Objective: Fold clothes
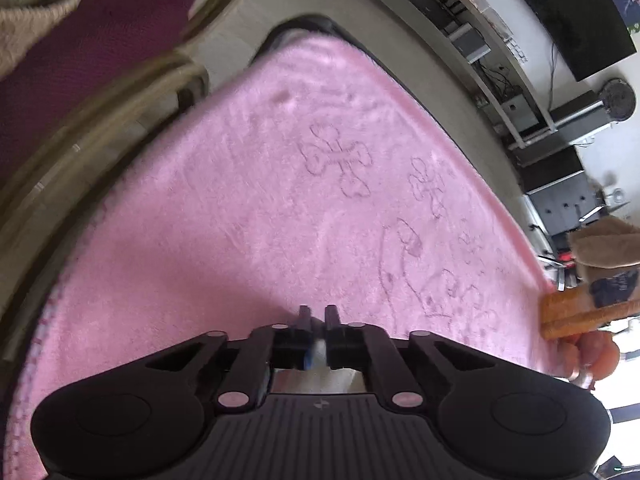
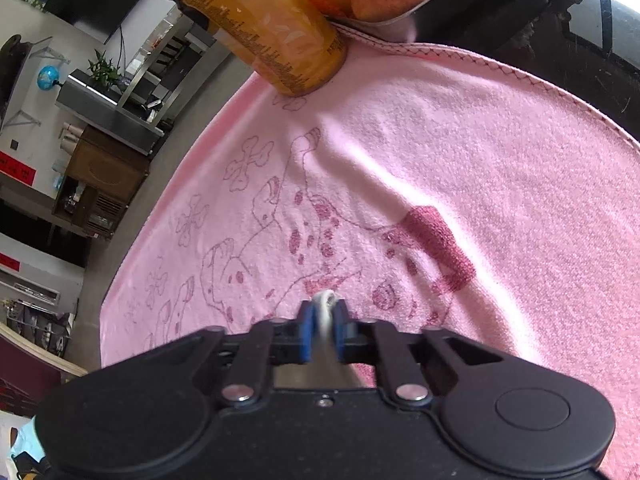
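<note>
Right gripper (image 2: 323,322) pinched on pale cloth edge; left gripper (image 1: 319,316) nearly closed, grip on anything unclear. Pink towel (image 2: 460,168) spread flat on bench, can (image 2: 280,40) touching far corner. Keep both corners level; avoid dragging can.

The left black plastic two-finger gripper (image 1: 319,312) points forward and slightly downward, its two dark fingertips (image 1: 305,314) drawn close with only a thin slit between them, where a sliver of pale material shows further back between the pads. Its linkage arms are folded inward toward the centre line. The right black plastic two-finger gripper (image 2: 325,312) is likewise angled forward and down, its blue-padded fingers (image 2: 306,330) pressed close on a narrow whitish fold of cloth (image 2: 325,322) that stands up between the pads. No hand or sleeve of the person shows in either wrist view.
</note>
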{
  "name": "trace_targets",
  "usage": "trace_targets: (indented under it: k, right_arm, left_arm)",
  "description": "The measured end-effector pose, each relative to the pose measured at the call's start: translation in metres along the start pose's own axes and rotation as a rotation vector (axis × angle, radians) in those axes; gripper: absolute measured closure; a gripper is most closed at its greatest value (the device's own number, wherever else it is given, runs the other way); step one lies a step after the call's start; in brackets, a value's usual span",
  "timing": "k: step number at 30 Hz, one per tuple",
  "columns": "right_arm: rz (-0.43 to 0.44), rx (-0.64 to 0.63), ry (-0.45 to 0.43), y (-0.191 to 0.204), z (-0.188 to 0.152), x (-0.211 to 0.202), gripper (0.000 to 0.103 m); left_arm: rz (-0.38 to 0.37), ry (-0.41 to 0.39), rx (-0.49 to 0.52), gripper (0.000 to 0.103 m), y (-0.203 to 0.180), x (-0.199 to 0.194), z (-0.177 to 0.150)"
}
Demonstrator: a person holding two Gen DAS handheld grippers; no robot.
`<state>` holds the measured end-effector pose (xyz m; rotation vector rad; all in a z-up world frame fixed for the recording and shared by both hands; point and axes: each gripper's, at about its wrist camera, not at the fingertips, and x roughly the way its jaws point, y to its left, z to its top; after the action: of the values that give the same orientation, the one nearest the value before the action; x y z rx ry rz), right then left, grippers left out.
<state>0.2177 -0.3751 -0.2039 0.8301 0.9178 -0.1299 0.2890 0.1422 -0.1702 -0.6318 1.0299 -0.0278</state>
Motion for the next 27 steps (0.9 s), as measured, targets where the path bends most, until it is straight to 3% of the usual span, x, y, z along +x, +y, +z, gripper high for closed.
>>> trace_targets:
  k: [5, 9, 12, 15, 19, 23, 27]
  right_arm:
    - [-0.084, -0.154, -0.091, 0.022, -0.008, -0.014, 0.098]
    - [-0.089, -0.176, -0.123, 0.025, -0.012, -0.03, 0.098]
    - [-0.092, -0.192, -0.146, 0.027, -0.014, -0.042, 0.097]
    - [-0.095, -0.209, -0.17, 0.029, -0.017, -0.054, 0.093]
    - [-0.1, -0.23, -0.201, 0.032, -0.021, -0.07, 0.09]
    - [0.019, -0.188, -0.22, 0.028, -0.038, -0.121, 0.084]
    - [0.125, -0.155, -0.183, 0.021, -0.058, -0.152, 0.082]
  left_arm:
    - [0.168, -0.092, 0.156, 0.103, -0.025, -0.006, -0.015]
    - [0.237, -0.101, 0.206, 0.103, -0.026, -0.002, -0.021]
    - [0.373, -0.149, 0.245, 0.103, -0.024, -0.004, -0.024]
    - [0.354, -0.169, 0.197, 0.103, -0.016, -0.022, -0.026]
    - [0.319, -0.243, 0.24, 0.097, -0.024, -0.073, -0.044]
    - [0.26, -0.244, 0.316, 0.094, -0.031, -0.111, -0.081]
    - [0.175, -0.197, 0.371, 0.093, -0.037, -0.125, -0.105]
